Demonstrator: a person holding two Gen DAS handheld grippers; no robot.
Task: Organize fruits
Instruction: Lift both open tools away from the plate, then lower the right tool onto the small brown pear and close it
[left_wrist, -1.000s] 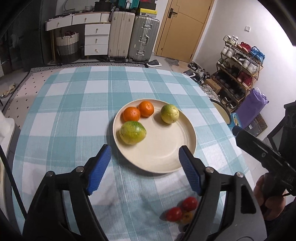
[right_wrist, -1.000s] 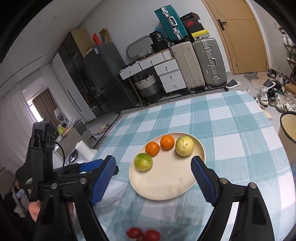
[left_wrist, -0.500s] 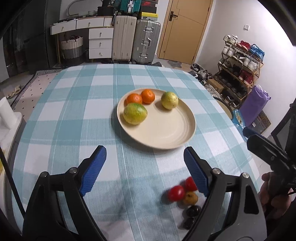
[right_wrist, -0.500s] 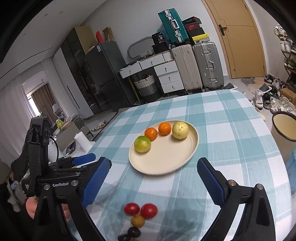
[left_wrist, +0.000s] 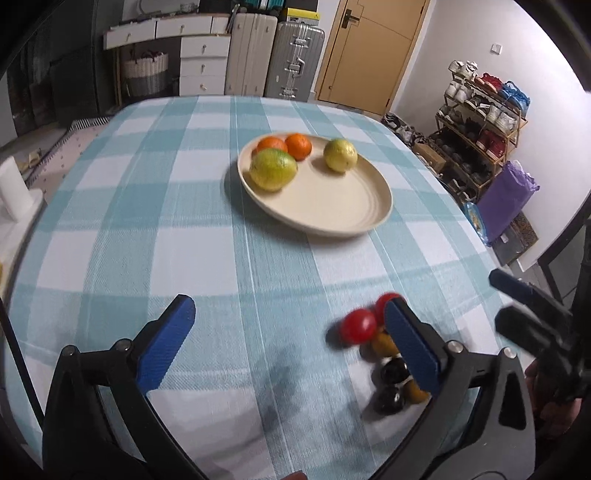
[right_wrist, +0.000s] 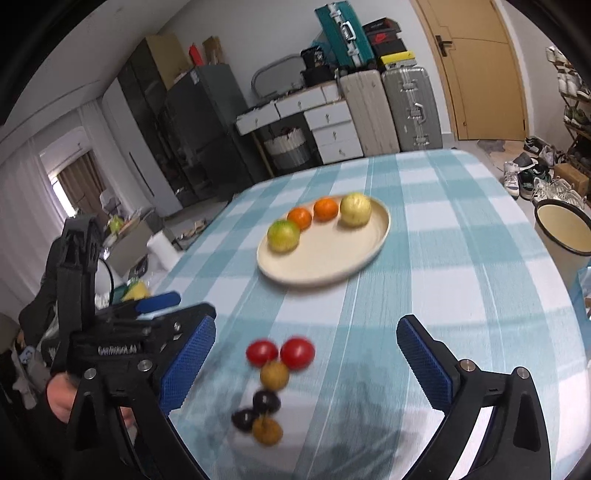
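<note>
Both grippers over the loose fruit, short of the plate (right_wrist: 373, 254)

Left gripper (left_wrist: 286, 341) and right gripper (right_wrist: 308, 362) are spreading apart, jaws empty; tomatoes (right_wrist: 280, 351) lie nearer than the plate.

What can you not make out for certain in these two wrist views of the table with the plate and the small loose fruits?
- Left wrist view: one red fruit and a yellowish one are partly hidden behind the left hand-held gripper, whose jaws are opening around nothing.
- Right wrist view: the dark and brownish small fruits are motion-blurred; their kind is unclear.
- Right wrist view: the round container is cut off by the right edge.
- Both views: the plate is blurred.
</note>
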